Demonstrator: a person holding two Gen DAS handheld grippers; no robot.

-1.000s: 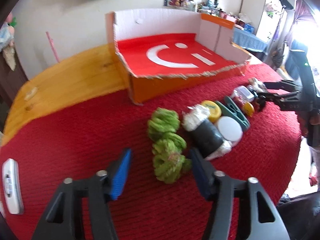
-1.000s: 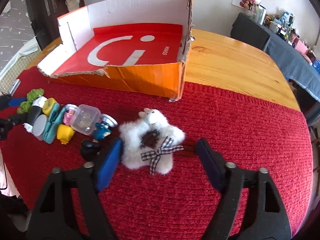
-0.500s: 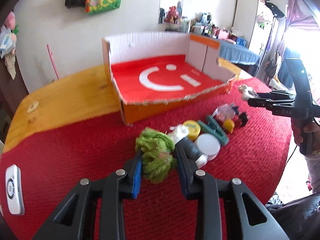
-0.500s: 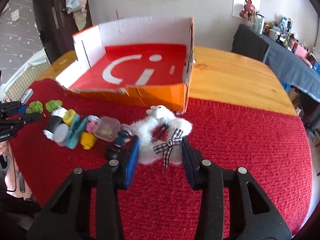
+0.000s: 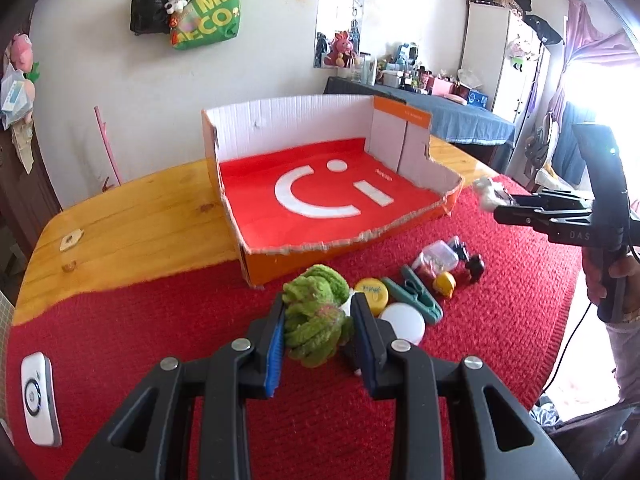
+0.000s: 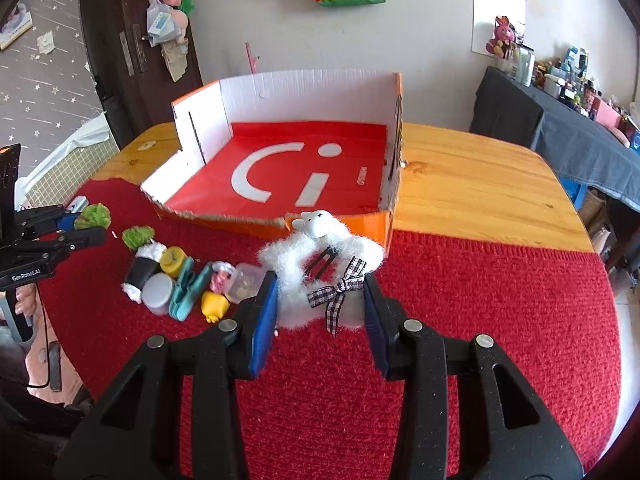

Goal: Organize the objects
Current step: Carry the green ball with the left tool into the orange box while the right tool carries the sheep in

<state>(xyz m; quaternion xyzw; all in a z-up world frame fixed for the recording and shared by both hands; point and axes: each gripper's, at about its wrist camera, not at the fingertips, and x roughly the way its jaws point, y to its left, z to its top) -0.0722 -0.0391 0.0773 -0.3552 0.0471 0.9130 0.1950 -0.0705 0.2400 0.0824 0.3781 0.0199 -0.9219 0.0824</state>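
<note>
My left gripper (image 5: pixel 319 330) has its jaws clenched on the green yarn bundle (image 5: pixel 316 316), lifted over the red cloth (image 5: pixel 160 332). My right gripper (image 6: pixel 320 312) squeezes the white plush sheep (image 6: pixel 320 272) between its jaws, just before the cardboard box (image 6: pixel 288 172).

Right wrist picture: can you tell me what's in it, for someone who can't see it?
The right hand-held gripper is shut on a fluffy white toy sheep with a checked bow, above a red cloth. Behind it sits an open cardboard box with a red floor; small toys lie to the left.
</note>
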